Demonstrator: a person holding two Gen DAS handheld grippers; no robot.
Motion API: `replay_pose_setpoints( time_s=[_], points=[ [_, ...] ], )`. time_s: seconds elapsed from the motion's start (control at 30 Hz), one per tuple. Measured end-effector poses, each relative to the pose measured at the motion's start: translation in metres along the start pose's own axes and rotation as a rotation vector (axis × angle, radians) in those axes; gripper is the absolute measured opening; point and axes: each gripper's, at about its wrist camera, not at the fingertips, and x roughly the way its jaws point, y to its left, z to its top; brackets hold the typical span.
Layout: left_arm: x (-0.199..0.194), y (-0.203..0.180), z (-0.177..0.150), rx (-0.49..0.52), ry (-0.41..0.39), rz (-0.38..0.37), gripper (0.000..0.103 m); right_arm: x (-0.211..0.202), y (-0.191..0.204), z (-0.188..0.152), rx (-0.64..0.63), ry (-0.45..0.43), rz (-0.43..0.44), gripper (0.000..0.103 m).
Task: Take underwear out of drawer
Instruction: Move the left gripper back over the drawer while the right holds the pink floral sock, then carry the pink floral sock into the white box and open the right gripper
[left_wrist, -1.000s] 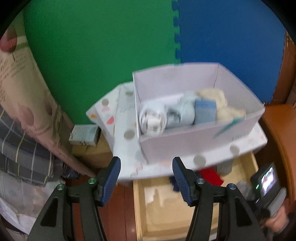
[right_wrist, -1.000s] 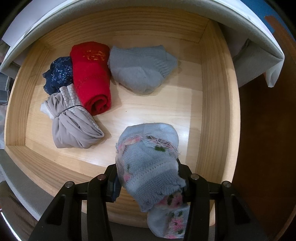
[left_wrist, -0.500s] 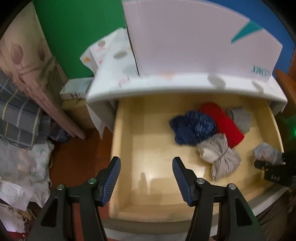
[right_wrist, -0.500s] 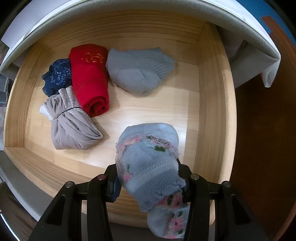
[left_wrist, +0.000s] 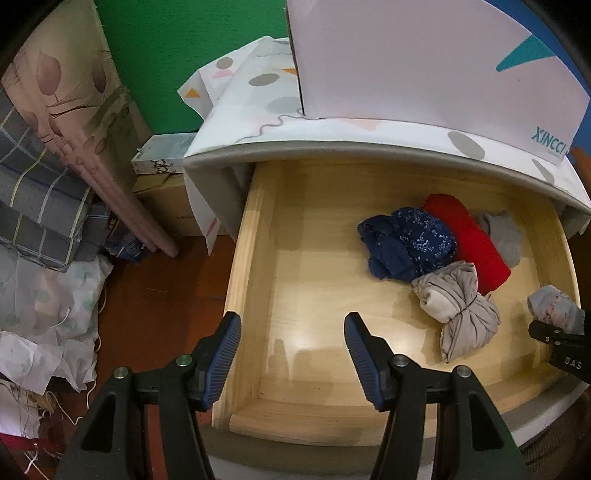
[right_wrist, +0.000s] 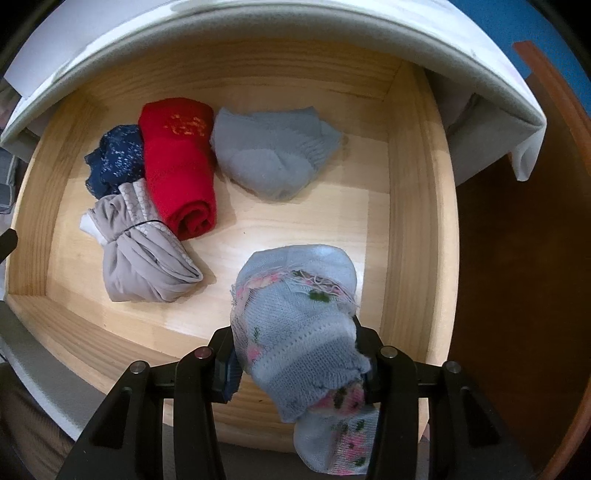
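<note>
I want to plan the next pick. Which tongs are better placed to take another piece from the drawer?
Left. The left tongs are open and empty above the drawer, near the navy bundle. The right tongs are shut on the light blue knitted piece.

Bare drawer (left_wrist: 306, 295) floor left of the bundles (left_wrist: 436, 254).
</note>
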Motion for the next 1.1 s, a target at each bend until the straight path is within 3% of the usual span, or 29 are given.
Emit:
replay_pose_setpoints(
  time_s=[0.47, 0.83, 1.1],
  points=[
    [-0.002, -0.002, 0.000, 0.010, -0.010, 0.012, 0.060, -0.036, -0.002, -0.011, 0.006, -0.084, 0.094, 0.044],
    [-0.001, 0.003, 0.000, -0.015, -0.007, -0.013, 0.060, -0.038, -0.006, 0.004, -0.006, -0.035, 0.107, 0.043],
    [0.000, 0.003, 0.001, -0.016, -0.010, -0.011, 0.060, -0.105, 0.008, 0.022, -0.081, -0.129, 0.111, 0.043]
  ],
)
